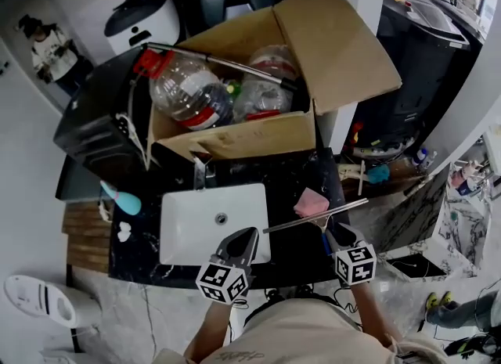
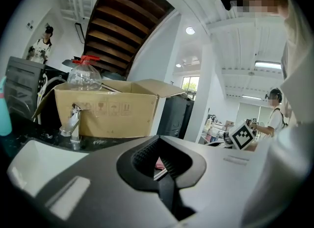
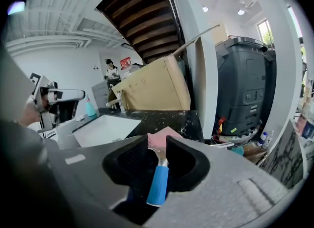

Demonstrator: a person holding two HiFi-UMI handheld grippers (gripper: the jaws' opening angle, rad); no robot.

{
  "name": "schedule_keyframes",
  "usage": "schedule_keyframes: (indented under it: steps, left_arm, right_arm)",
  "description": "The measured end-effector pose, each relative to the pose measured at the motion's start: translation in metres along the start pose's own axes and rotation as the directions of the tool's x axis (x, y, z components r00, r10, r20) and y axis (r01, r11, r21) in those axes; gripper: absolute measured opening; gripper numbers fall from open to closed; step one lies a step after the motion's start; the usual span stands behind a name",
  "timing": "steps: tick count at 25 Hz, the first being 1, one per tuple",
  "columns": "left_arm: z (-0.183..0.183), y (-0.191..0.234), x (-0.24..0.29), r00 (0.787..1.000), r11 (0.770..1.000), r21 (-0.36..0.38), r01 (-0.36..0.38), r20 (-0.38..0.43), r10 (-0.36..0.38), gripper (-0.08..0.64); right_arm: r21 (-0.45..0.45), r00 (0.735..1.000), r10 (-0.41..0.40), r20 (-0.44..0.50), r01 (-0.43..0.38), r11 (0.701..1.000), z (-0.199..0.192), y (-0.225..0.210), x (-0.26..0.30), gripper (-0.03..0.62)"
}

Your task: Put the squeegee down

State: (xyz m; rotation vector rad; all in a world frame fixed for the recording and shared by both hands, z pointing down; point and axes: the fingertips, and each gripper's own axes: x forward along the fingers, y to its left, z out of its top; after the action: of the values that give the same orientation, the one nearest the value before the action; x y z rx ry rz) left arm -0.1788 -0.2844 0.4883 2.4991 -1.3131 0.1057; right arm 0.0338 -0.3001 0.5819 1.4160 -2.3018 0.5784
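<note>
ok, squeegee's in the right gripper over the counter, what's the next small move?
Probably lower the right gripper until the squeegee rests on the black countertop right of the sink. Its jaws look closed on the blue handle and the blade seems above the surface; opening now would drop it.

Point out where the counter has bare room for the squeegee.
Bare black counter lies between the cardboard box and the pink cloth, right of the sink basin, which is itself empty. The front strip beside the cloth is crossed by the squeegee held in the right gripper. Left of the basin, a teal bottle crowds it.
</note>
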Motion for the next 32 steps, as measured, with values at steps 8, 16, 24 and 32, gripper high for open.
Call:
schedule_keyframes:
  steps: [8, 16, 24, 32]
  left_arm:
    - [0.034, -0.005, 0.006, 0.998, 0.998, 0.061, -0.001, 0.062, -0.003, 0.017]
    - [0.063, -0.01, -0.004, 0.997, 0.994, 0.109, -0.01, 0.082, 0.001, 0.017]
    - [0.091, -0.018, -0.009, 0.99, 0.991, 0.135, 0.002, 0.141, -0.021, 0.017]
    - [0.114, -0.009, -0.009, 0.98, 0.986, 0.163, -0.019, 0.198, -0.013, 0.017]
  right_arm:
    - [-0.052, 0.981, 0.065, 0.185, -0.056, 0.997, 0.072, 0.013, -0.043, 0.083]
    - [-0.155, 0.944, 0.106, 0.312, -0.059, 0.986, 0.124, 0.031, -0.061, 0.034]
    - [-0.187, 0.909, 0.102, 0.405, -0.027, 0.982, 0.163, 0.037, -0.076, 0.002]
    - [-0.21, 0.871, 0.073, 0.487, 0.036, 0.977, 0.189, 0.036, -0.093, 0.002]
